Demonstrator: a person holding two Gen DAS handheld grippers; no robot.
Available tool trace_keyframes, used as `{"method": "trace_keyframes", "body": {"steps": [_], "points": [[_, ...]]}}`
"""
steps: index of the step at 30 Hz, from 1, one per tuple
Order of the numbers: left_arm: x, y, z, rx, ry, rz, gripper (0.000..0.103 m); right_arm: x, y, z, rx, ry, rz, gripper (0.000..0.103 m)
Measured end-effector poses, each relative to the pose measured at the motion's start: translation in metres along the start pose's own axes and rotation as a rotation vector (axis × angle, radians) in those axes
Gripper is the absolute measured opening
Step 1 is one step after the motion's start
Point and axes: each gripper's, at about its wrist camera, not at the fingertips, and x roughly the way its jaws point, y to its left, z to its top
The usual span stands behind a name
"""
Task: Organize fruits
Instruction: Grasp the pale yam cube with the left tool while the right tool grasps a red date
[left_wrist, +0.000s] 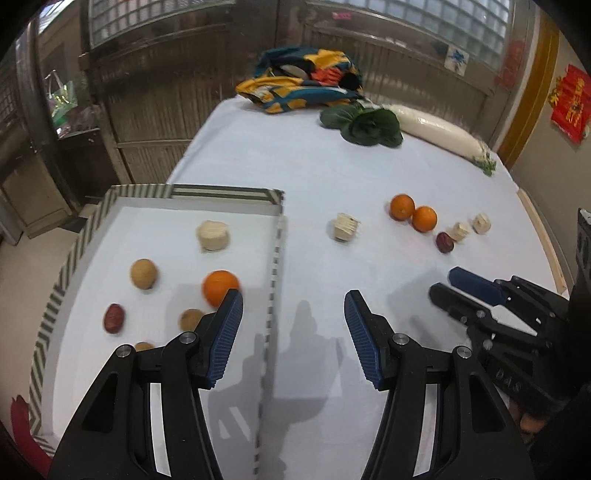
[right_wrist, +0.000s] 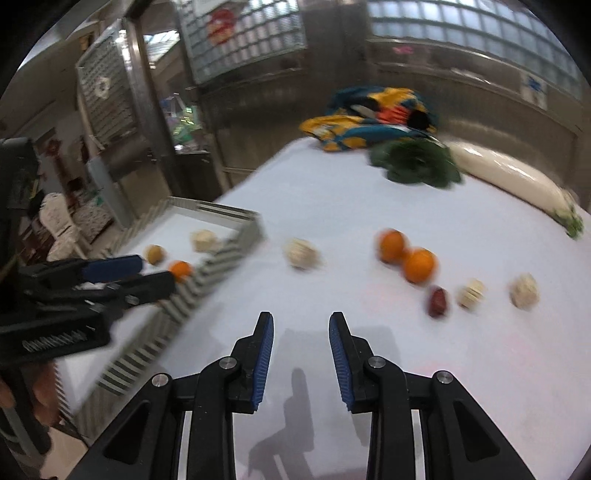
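Both grippers were empty over the white tabletop (left_wrist: 314, 177): the left gripper (left_wrist: 293, 306) stood about half open above the right wall of the striped tray (left_wrist: 275, 258), and the right gripper (right_wrist: 301, 325) kept only a narrow gap with nothing between its pads. One orange (left_wrist: 220, 282) and other small fruits already lay in the tray. Two oranges (right_wrist: 406, 254) touched each other toward the right edge, a dark red fruit (right_wrist: 437, 301) just beside them. I judged the right gripper should open wider before it came down, and take the outer orange alone, so the neighbour would not roll.
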Motion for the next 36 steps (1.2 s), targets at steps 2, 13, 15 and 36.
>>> {"method": "trace_keyframes", "body": {"steps": [2,13,15,36], "points": [[0.007,-0.004,0.003,0.005,0.015,-0.008,0.057,0.004,-0.019,-0.005,0.019,0.015,-0.027,0.030],[0.021,-0.022,0.017,0.061,0.071,0.002,0.057,0.026,-0.092,-0.007,0.103,0.067,-0.099,0.031],[0.023,-0.026,0.021,0.076,0.078,0.005,0.057,0.031,-0.096,-0.001,0.104,0.063,-0.103,0.034],[0.053,-0.042,0.043,0.095,0.091,0.022,0.057,0.054,-0.099,0.017,0.057,0.066,-0.120,0.021]]}}
